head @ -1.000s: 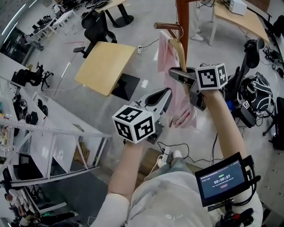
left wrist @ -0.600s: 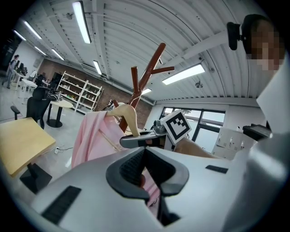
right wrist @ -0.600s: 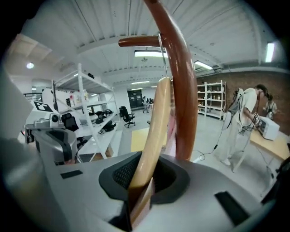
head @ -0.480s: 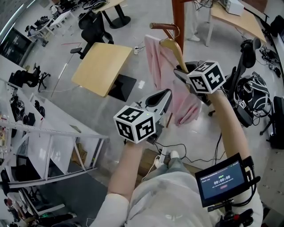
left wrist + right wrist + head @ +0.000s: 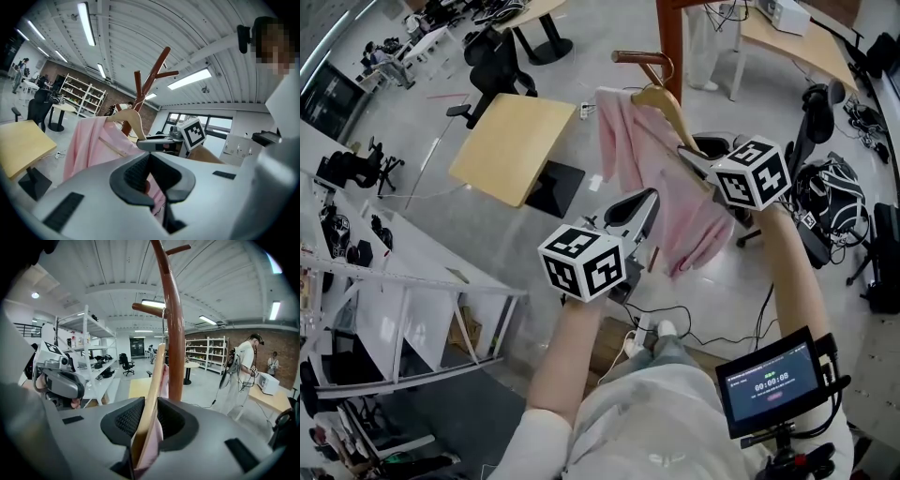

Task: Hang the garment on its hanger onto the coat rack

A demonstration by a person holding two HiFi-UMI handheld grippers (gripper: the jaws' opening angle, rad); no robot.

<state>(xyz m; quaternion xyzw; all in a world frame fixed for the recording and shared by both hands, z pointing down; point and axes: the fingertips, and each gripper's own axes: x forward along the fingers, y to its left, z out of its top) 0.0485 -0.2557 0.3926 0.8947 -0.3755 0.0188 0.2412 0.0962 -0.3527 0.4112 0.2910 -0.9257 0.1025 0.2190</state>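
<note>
A pink garment (image 5: 694, 216) hangs on a wooden hanger (image 5: 661, 98) beside the brown coat rack pole (image 5: 667, 37). My right gripper (image 5: 694, 157) is shut on the hanger's shoulder; in the right gripper view the wooden hanger (image 5: 154, 394) and pink cloth run between its jaws (image 5: 150, 416). The hanger's thin wire hook reaches up to a rack peg (image 5: 150, 309); whether it rests on the peg I cannot tell. My left gripper (image 5: 649, 202) is lower and to the left, shut, beside the cloth and holding nothing. Its own view shows the garment (image 5: 89, 140) and rack (image 5: 145, 89).
A wood-topped table (image 5: 516, 141) and black office chair (image 5: 492, 56) stand left of the rack. White shelving (image 5: 412, 300) fills the lower left. Bags and a chair (image 5: 834, 206) crowd the right, with a desk (image 5: 797, 37) behind. A person in white (image 5: 241, 376) stands farther off.
My right gripper has carried the hanger up and left, closer under the rack's peg, and the garment has swung with it. The left gripper has stayed where it was.
</note>
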